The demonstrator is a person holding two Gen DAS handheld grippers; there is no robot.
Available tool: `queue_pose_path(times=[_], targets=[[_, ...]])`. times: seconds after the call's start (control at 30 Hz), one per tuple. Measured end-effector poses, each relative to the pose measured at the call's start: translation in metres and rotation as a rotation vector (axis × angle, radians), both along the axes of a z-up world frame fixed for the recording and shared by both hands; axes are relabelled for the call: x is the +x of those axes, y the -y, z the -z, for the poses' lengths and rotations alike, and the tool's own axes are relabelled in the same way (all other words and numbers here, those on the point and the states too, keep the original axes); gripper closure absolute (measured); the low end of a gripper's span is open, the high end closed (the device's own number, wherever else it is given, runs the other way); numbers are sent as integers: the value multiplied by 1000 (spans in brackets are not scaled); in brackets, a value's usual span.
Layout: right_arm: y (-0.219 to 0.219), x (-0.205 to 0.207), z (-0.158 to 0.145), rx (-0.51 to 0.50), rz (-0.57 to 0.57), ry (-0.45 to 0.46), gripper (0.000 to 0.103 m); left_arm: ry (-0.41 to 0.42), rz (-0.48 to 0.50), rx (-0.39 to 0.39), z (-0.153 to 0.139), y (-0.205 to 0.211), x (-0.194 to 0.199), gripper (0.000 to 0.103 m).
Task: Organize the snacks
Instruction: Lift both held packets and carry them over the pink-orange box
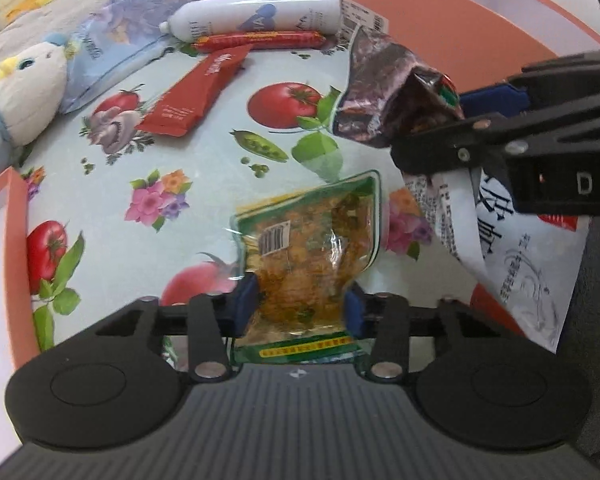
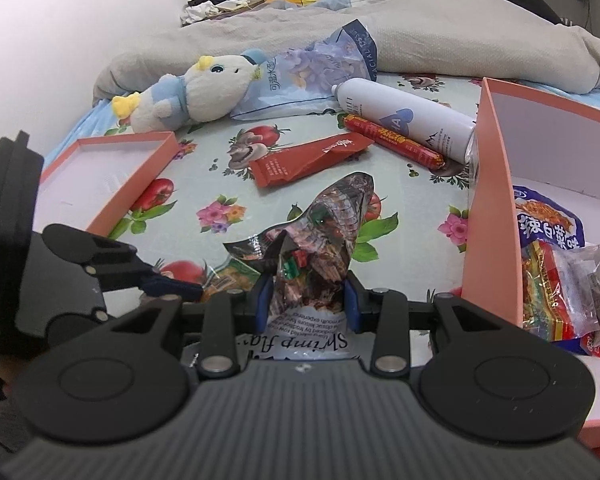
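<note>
On the flowered bedsheet (image 1: pixel 204 152), my left gripper (image 1: pixel 300 304) pinched a green snack pouch (image 1: pixel 308 240); my right gripper (image 2: pixel 306 304) clamped a shrimp-chip bag (image 2: pixel 324 232). Few packets lay in the pink box (image 2: pixel 496 200) at right; red packet (image 2: pixel 312 158) and sausage (image 2: pixel 392 140) waited farther off.

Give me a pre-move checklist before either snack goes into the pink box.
1. Left gripper jaws pinch the green snack pouch: ok, pouch buckles between the pads.
2. Right gripper shut on the dark crumpled packet: ok.
3. Pouch lifted off the tablecloth: cannot tell.
4. Pink box open with room: ok, far part bare.
5. The two grippers apart: not ok, they crowd each other.
6. Red wrapper and sausage stick packed: not ok, both lie on the cloth.
</note>
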State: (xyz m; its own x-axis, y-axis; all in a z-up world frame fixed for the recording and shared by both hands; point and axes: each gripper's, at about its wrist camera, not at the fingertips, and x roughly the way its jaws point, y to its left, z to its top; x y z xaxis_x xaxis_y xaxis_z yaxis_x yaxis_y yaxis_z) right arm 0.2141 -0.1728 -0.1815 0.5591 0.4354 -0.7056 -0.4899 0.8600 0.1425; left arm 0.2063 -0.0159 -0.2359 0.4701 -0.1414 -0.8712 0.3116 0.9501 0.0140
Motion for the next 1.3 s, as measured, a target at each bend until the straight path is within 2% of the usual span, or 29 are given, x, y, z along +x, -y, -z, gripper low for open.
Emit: queue_pose_path(times=[0.17, 0.3, 0.43, 0.6, 0.9, 1.3], targets=[[3, -2, -8, 13, 3, 19, 64, 4, -82, -36, -8, -6, -1, 67], [9, -1, -19, 29, 11, 43, 64, 30, -149, -63, -23, -12, -2, 67], [15, 0, -36, 47, 15, 75, 63, 79, -242, -98, -51, -20, 0, 67], [20, 5, -59, 62, 15, 128, 63, 164, -341, -182, -97, -29, 4, 67], [36, 19, -107, 89, 49, 236, 63, 276, -409, -297, -166, -35, 9, 67], [66, 30, -148, 102, 107, 358, 63, 361, -393, -374, -212, -17, 19, 67]])
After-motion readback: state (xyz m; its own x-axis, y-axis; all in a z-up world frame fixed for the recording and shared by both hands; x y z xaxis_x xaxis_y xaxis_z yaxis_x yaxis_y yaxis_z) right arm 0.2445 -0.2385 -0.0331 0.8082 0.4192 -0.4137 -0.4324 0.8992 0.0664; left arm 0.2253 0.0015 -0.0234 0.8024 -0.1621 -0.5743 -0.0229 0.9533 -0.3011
